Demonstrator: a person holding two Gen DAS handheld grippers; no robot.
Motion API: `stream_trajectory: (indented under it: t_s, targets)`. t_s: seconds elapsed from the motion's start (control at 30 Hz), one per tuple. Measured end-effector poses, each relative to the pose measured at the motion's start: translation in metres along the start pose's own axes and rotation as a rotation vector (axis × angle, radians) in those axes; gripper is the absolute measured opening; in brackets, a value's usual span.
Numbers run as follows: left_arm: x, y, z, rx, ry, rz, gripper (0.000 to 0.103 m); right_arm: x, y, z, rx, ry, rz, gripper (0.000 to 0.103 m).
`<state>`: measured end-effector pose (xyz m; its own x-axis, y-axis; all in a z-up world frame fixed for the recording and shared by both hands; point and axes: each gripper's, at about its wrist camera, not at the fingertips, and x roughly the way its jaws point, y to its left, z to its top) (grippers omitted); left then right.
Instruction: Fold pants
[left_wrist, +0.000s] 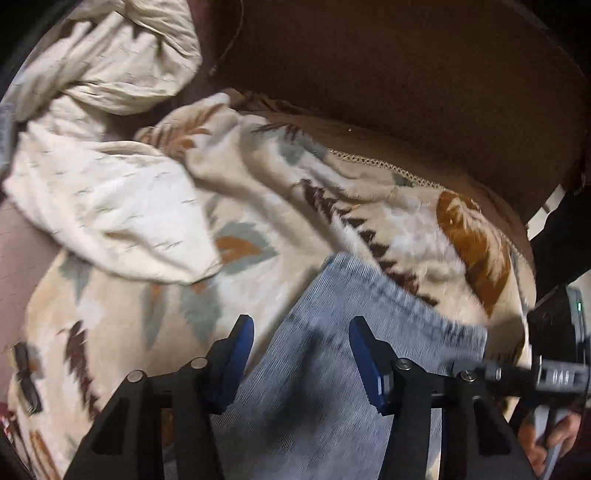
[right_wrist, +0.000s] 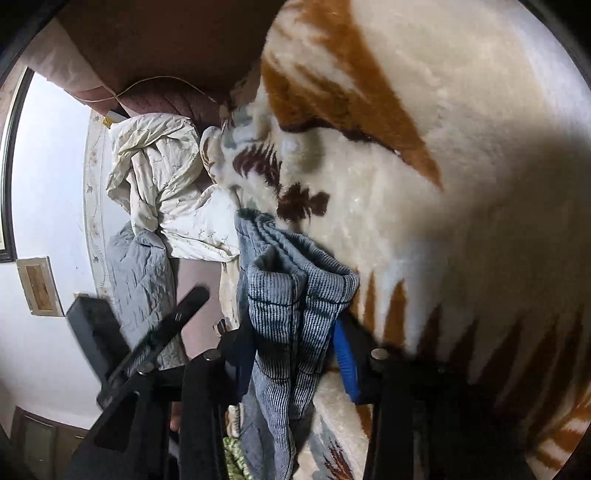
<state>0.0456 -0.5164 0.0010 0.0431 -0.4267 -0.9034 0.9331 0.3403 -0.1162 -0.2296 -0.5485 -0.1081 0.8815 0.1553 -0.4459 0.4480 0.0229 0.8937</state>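
Observation:
Light blue ribbed pants (left_wrist: 351, 354) lie on a cream patterned blanket (left_wrist: 147, 302). My left gripper (left_wrist: 301, 356) hovers over the pants near their hem edge, its blue-padded jaws wide apart and holding nothing. In the right wrist view the pants (right_wrist: 291, 295) are bunched in layered folds between the fingers of my right gripper (right_wrist: 295, 362), which is shut on the fabric. The blue pad (right_wrist: 345, 365) of one finger shows beside the cloth. The right gripper's body (left_wrist: 546, 373) shows at the right edge of the left wrist view.
A crumpled cream sheet (left_wrist: 110, 206) lies left of the pants. A brown headboard (left_wrist: 406, 92) rises behind the blanket. In the right wrist view a grey quilt (right_wrist: 144, 280), the white wall (right_wrist: 48, 184) and a dark frame (right_wrist: 9, 166) are on the left.

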Motion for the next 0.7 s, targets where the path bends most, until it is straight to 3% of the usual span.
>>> stream_trajectory:
  t_s: [0.2, 0.43, 0.57, 0.63, 0.7]
  targets:
    - [0.03, -0.008, 0.02, 0.01, 0.047, -0.099, 0.059, 0.001, 0.0, 0.001, 0.009, 0.001, 0.01, 0.039]
    - [0.072, -0.011, 0.017, 0.012, 0.167, -0.091, 0.059, 0.001, 0.0, 0.0, 0.003, -0.017, 0.01, 0.041]
    - [0.071, -0.013, 0.013, 0.008, 0.147, -0.092, 0.057, 0.002, 0.002, -0.002, -0.005, -0.034, -0.011, 0.041]
    - [0.068, -0.015, 0.011, 0.005, 0.136, -0.104, 0.049, 0.003, 0.004, -0.004, -0.012, -0.041, -0.016, 0.041]
    - [0.063, -0.02, 0.008, 0.023, 0.112, -0.095, 0.034, 0.003, 0.006, -0.003, -0.017, -0.037, -0.011, 0.042]
